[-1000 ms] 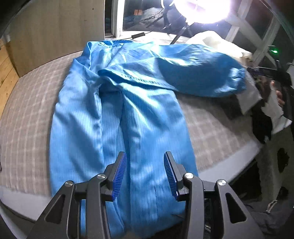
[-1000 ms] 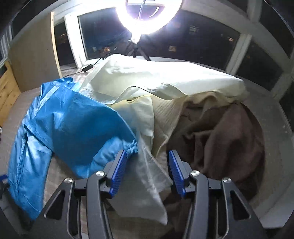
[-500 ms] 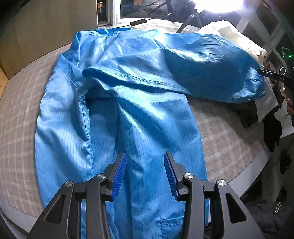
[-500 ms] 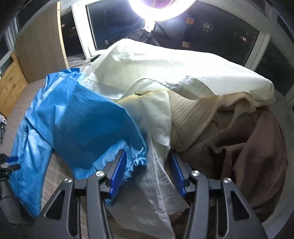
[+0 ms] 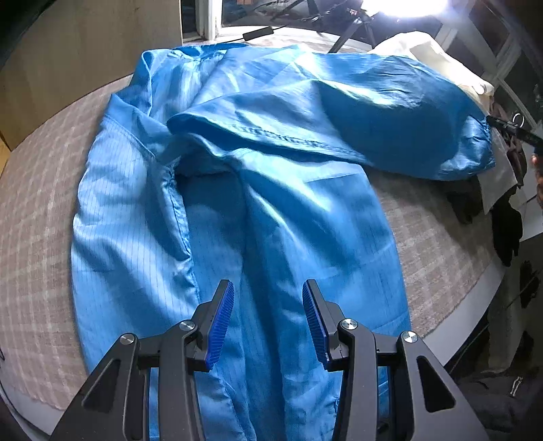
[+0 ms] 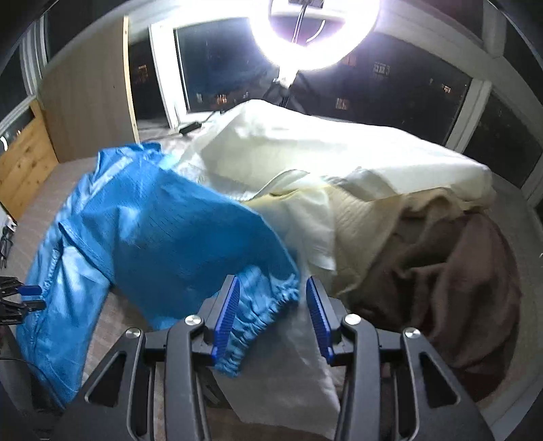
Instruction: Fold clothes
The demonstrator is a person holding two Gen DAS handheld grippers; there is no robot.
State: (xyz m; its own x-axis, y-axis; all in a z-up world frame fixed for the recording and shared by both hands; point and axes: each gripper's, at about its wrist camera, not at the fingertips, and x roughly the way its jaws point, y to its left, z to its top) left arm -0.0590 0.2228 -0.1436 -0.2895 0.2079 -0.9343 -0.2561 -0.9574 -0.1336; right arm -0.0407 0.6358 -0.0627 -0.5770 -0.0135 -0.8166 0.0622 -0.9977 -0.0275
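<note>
Left wrist view: the left gripper [image 5: 268, 319] hangs low over the body of a blue jacket [image 5: 237, 217], its blue-padded fingers spread wide with nothing between them but the cloth lying flat below. The jacket lies lengthwise on a checked bed cover [image 5: 30, 237], collar end away from us, hem running out of sight under the gripper. One sleeve [image 5: 373, 125] reaches off to the right, and its gathered cuff [image 5: 475, 159] lands on a heap of other laundry at the bed's edge. The tip of the other tool pokes in at the far right.

Right wrist view: here's the right gripper [image 6: 271, 312], fingers wide apart, and the elastic cuff [image 6: 261, 315] of that blue sleeve sits right in the gap. The left pad is against the ruffled fabric; the right pad stands clear of it, so this is no grip. Under the cuff lies a thin white cloth [image 6: 288, 373], with a cream garment [image 6: 305, 224], a brown blanket [image 6: 458, 271] and a big pale pillow [image 6: 322, 152] piled behind. A ring light [image 6: 315, 30] glares overhead.

By my read, the sleeve is what's in play. To do it well: close on the cuff alone, deep enough that the slippery fabric can't slide out, and keep that white cloth beneath out of the pinch. Then the sleeve wants carrying flat across the jacket's body, while the left tool holds the torso down so the whole garment doesn't drag along.
</note>
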